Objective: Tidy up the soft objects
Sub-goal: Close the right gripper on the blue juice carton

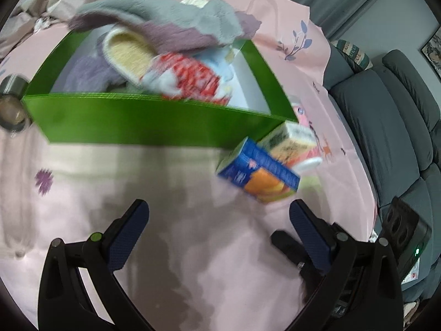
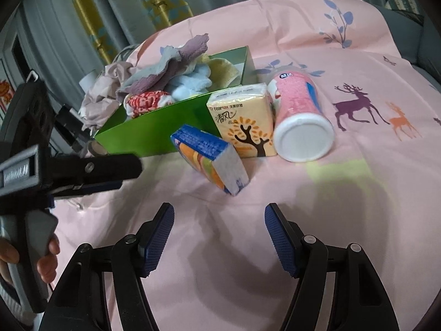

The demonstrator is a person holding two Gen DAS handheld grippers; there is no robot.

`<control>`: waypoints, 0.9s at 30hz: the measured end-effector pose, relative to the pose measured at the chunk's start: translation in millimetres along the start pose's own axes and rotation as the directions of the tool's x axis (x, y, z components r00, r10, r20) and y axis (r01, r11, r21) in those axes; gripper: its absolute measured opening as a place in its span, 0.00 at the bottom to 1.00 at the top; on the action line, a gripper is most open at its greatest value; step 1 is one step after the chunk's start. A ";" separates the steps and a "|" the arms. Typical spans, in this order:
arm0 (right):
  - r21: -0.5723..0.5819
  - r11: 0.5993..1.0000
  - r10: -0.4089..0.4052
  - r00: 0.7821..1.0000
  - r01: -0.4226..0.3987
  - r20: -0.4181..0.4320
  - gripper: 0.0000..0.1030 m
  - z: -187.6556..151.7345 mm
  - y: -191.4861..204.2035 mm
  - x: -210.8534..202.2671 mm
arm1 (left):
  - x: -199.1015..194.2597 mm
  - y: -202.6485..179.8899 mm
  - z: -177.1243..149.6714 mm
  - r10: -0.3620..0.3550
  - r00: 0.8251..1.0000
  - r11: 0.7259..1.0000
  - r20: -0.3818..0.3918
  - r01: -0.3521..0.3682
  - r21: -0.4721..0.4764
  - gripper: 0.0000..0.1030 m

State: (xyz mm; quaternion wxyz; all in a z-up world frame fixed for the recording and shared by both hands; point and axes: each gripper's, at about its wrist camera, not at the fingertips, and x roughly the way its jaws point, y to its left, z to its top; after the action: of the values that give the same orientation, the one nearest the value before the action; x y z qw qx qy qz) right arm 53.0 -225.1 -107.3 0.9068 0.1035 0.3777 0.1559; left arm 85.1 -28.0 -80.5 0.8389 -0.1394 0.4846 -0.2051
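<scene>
A green box (image 1: 143,121) (image 2: 154,135) on the pink tablecloth holds soft things: a grey-purple towel (image 1: 171,30) (image 2: 168,69), a yellow slipper (image 1: 129,52), a red-white cloth (image 1: 190,77) (image 2: 146,100) and a light blue cloth (image 2: 193,82). A blue-orange tissue pack (image 1: 259,173) (image 2: 212,160) leans beside a yellow tissue pack (image 1: 292,138) (image 2: 242,121). A pink canister (image 2: 300,118) lies on its side. My left gripper (image 1: 217,237) is open and empty in front of the box. My right gripper (image 2: 220,237) is open and empty in front of the blue pack.
A metal cup (image 1: 11,104) stands left of the box. A grey sofa (image 1: 391,127) lies beyond the table's right edge. Crumpled cloth (image 2: 102,93) sits behind the box. The left gripper's body (image 2: 69,171) reaches in from the left in the right wrist view.
</scene>
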 end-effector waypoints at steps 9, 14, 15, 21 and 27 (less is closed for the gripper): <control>-0.005 0.999 0.033 0.999 -0.033 -0.013 0.45 16.0 -4.0 21.4 | 27.4 -10.9 21.8 -0.031 0.999 0.999 -0.012 0.031 0.016 0.74; 0.020 0.998 0.057 0.998 -0.057 -0.026 0.45 19.7 -7.8 27.0 | 33.8 -13.6 25.1 -0.054 0.998 0.998 -0.019 0.054 0.034 0.74; 0.018 0.998 0.056 0.998 -0.056 -0.028 0.45 21.2 -8.0 28.2 | 34.9 -14.4 26.2 -0.060 0.998 0.997 -0.022 0.061 0.038 0.72; 0.013 0.997 0.080 0.995 -0.079 -0.053 0.36 28.2 -7.4 39.9 | 43.4 -14.0 31.1 -0.089 0.995 0.995 -0.050 0.091 0.034 0.64; 0.040 0.993 0.112 0.993 -0.110 -0.047 0.33 25.7 -14.0 40.3 | 38.5 -23.9 27.5 -0.056 0.998 0.995 -0.039 0.059 0.083 0.64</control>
State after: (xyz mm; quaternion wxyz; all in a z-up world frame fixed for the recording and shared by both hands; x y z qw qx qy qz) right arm 101.2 -225.4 -120.0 0.8852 0.1374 0.3962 0.2017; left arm 121.1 -66.5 -85.8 0.8288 -0.1142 0.4866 -0.2517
